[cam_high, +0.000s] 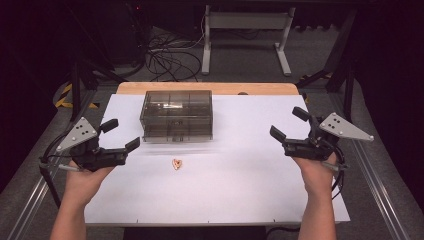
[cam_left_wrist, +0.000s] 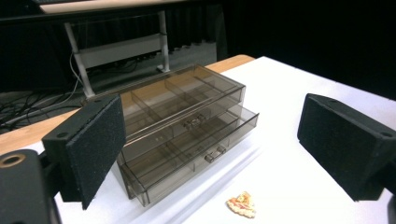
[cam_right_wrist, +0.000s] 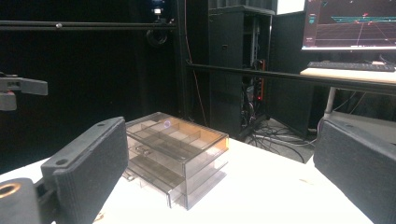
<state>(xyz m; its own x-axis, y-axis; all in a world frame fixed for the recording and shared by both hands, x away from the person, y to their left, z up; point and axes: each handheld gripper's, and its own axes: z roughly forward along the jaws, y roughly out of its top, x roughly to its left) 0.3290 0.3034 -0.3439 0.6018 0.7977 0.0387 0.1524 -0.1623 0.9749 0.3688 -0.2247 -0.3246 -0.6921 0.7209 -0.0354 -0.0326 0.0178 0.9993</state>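
Note:
A smoky transparent two-drawer box (cam_high: 177, 116) stands on the white table top (cam_high: 235, 190), toward the back centre. In the left gripper view its lower drawer (cam_left_wrist: 196, 154) sticks out a little. A small orange and cream trinket (cam_high: 177, 163) lies in front of the box, also seen as the trinket (cam_left_wrist: 242, 204) from the left. My left gripper (cam_high: 121, 136) hovers open at the table's left side, nothing between its pads (cam_left_wrist: 93, 149). My right gripper (cam_high: 290, 124) is held open at the right side, facing the box (cam_right_wrist: 175, 156), its pads (cam_right_wrist: 91, 161) wide apart and empty.
A wooden strip (cam_high: 207, 88) runs along the table's far edge. Beyond it are a white desk frame (cam_high: 245, 35) and loose cables (cam_high: 170, 55) on the floor. A monitor (cam_right_wrist: 350, 23) and keyboard sit on a desk in the right gripper view. Metal rails flank the table.

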